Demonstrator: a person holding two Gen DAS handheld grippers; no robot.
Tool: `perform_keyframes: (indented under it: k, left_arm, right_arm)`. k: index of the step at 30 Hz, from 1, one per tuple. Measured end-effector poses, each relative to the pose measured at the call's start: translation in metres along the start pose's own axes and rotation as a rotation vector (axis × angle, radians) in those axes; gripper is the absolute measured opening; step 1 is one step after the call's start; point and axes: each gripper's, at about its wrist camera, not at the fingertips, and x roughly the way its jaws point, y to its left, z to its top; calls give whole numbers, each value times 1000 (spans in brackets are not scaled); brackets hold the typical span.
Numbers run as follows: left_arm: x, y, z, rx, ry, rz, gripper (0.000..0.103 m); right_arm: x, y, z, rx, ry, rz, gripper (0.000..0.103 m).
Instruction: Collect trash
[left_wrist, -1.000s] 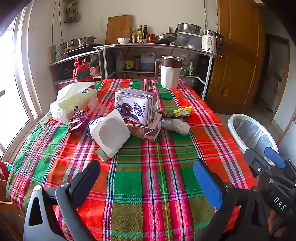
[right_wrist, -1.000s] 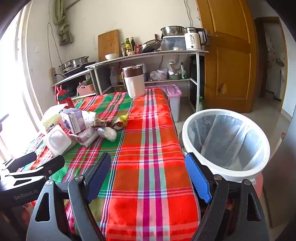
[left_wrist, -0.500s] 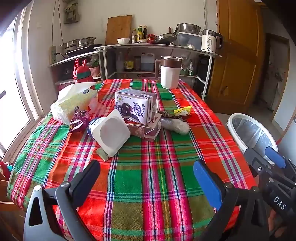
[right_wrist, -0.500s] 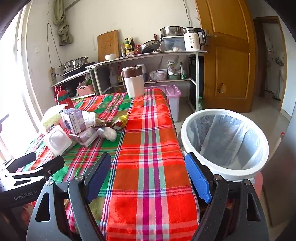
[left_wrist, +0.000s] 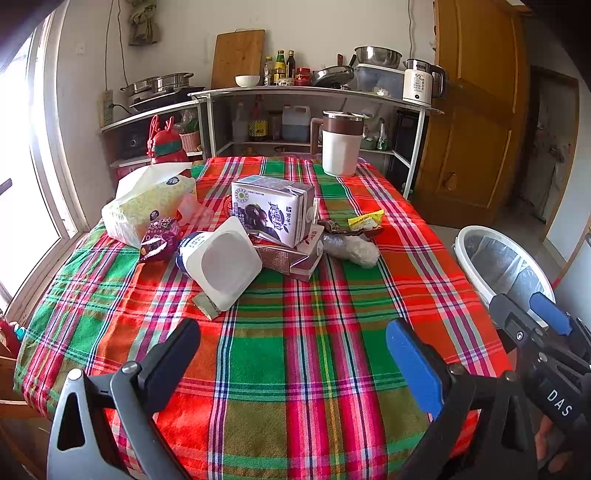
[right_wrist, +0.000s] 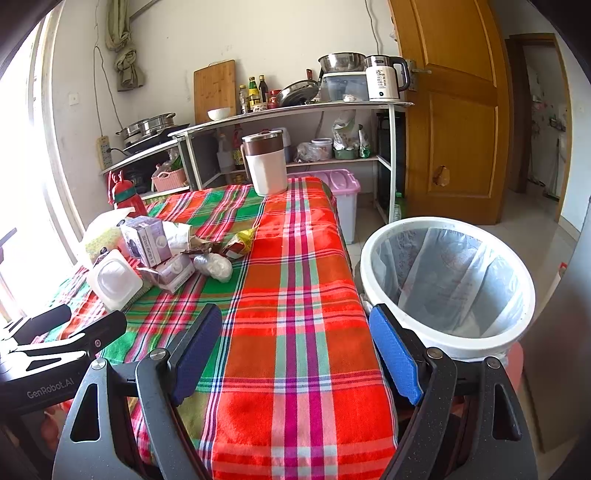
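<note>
A heap of trash lies mid-table on the plaid cloth: a purple milk carton (left_wrist: 275, 210) (right_wrist: 146, 240) on a flattened carton (left_wrist: 291, 256), a white yogurt tub (left_wrist: 223, 262) (right_wrist: 112, 278) on its side, a purple snack wrapper (left_wrist: 159, 240), a crumpled clear bag (left_wrist: 351, 249) (right_wrist: 216, 266) and a yellow wrapper (left_wrist: 365, 220) (right_wrist: 242, 238). A white bin (right_wrist: 447, 284) (left_wrist: 502, 264) with a clear liner stands beside the table's right edge. My left gripper (left_wrist: 291, 354) is open above the near cloth, empty. My right gripper (right_wrist: 295, 343) is open and empty near the table's corner, next to the bin.
A tissue pack (left_wrist: 147, 206) lies left of the heap. A white-and-brown jug (left_wrist: 340, 144) stands at the table's far end. Metal shelves (right_wrist: 295, 110) with pots, bottles and a kettle line the back wall. A wooden door (right_wrist: 454, 110) is at the right, a window at the left.
</note>
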Motion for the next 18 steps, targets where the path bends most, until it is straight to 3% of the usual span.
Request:
perform_keyframes:
  k: [18]
  left_arm:
    - [-1, 0, 0, -1, 0, 2, 102]
  right_arm:
    - [-1, 0, 0, -1, 1, -4, 82]
